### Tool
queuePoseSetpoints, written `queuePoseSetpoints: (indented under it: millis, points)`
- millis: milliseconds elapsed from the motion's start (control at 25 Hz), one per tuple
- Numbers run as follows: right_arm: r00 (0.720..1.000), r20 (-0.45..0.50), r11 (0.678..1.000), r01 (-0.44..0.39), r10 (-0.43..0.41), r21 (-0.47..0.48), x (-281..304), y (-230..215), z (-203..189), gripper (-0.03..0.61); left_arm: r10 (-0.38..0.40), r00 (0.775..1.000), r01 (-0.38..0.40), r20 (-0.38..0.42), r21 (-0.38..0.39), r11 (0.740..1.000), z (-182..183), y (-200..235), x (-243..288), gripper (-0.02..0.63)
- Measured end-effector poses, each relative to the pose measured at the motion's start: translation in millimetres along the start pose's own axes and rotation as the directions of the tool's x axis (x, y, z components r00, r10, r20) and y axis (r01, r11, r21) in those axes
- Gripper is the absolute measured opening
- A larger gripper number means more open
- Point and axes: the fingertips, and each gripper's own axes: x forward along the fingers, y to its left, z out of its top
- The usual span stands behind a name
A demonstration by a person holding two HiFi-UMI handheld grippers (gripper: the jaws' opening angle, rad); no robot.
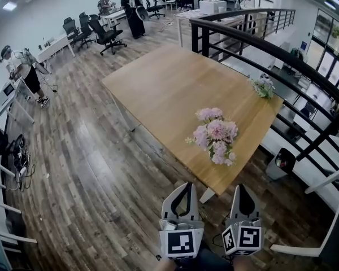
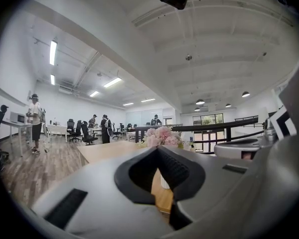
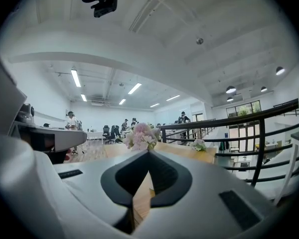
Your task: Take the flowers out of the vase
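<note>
You hold both claws level and side by side just short of the near corner of the light wooden rectangular table (image 1: 158, 83). I read that as a line-up for the approach, since nothing is within reach yet. Your left gripper (image 1: 188, 185) has its jaws together with nothing between them. Your right gripper (image 1: 240, 188) is closed and empty too, so one must part before it can take a stem.

The bunch of pink round-headed flowers (image 1: 216, 135) stands upright near that near corner, a little in from both edges. Its blooms are packed into a dome, with a few green sprigs poking out. Below them, the left gripper view shows a pale sliver that I take for the white vase (image 2: 165, 182).

Farther along the right edge sits a small white-and-green posy (image 1: 264, 87), well apart.
</note>
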Motion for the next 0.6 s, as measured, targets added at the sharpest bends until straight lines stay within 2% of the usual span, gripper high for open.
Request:
queuePoseSetpoints:
  millis: [320, 600]
  points:
    - [1.000, -0.012, 1.000, -0.006, 0.006, 0.006, 26, -12, -8, -0.002, 0.023, 1.000, -0.023, -0.009, 0.002, 1.000, -3, 6, 18, 0.035]
    - [0.998, -0.056, 1.000, 0.026, -0.026, 0.013, 42, -32, -24, -0.002, 0.053, 0.998, -0.053, -0.041, 0.006, 0.999, -7, 18, 27, 0.035]
